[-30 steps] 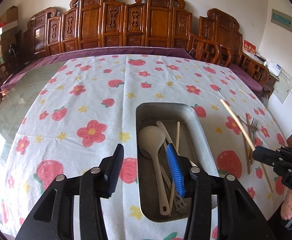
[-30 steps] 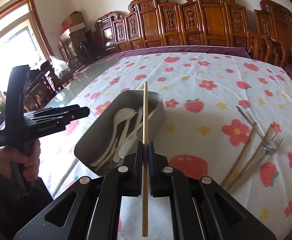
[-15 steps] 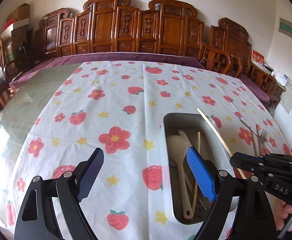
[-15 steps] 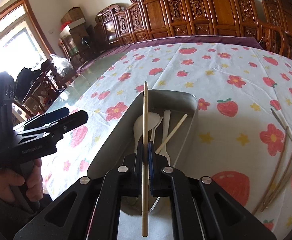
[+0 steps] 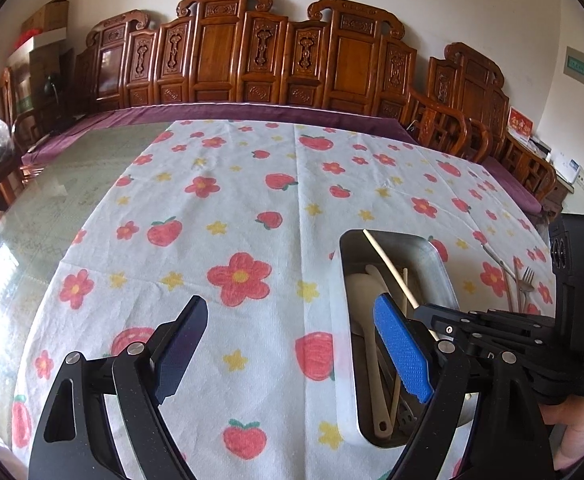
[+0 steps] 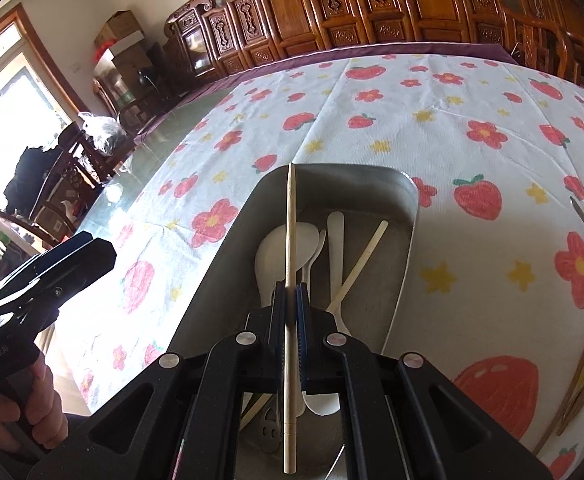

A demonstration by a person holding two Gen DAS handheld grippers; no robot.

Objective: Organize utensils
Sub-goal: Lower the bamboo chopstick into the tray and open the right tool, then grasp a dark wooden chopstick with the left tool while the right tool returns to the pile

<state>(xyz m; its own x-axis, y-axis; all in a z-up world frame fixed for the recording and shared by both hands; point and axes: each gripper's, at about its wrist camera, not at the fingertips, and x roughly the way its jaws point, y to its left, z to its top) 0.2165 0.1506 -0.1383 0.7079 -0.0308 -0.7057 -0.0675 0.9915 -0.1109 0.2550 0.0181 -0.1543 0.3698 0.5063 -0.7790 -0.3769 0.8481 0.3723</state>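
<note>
Right gripper (image 6: 291, 300): jaws clamped on one pale chopstick (image 6: 290, 240), gripped near mid-length, tip pointing away over the tray (image 6: 405, 216), butt end toward the camera. Positioned directly above the tray's near half, angled downward.

Tray contents: white spoon (image 6: 276, 248), a second pale chopstick (image 6: 357, 266) lying diagonally, further white handles, a metal utensil partly hidden at the near end. Exact count not determinable.

Left gripper (image 5: 288, 344): jaws wide apart, nothing between them. Hangs over the cloth (image 5: 252, 208) just left of the tray, right pad overlapping the tray's edge in the left view. Not touching any utensil.

Loose on the surface, right of the tray and well apart from it: fork (image 5: 525, 284) and several thin brown chopsticks (image 6: 583, 376).

Hand (image 6: 38, 404) visible on the left grip handle.
</note>
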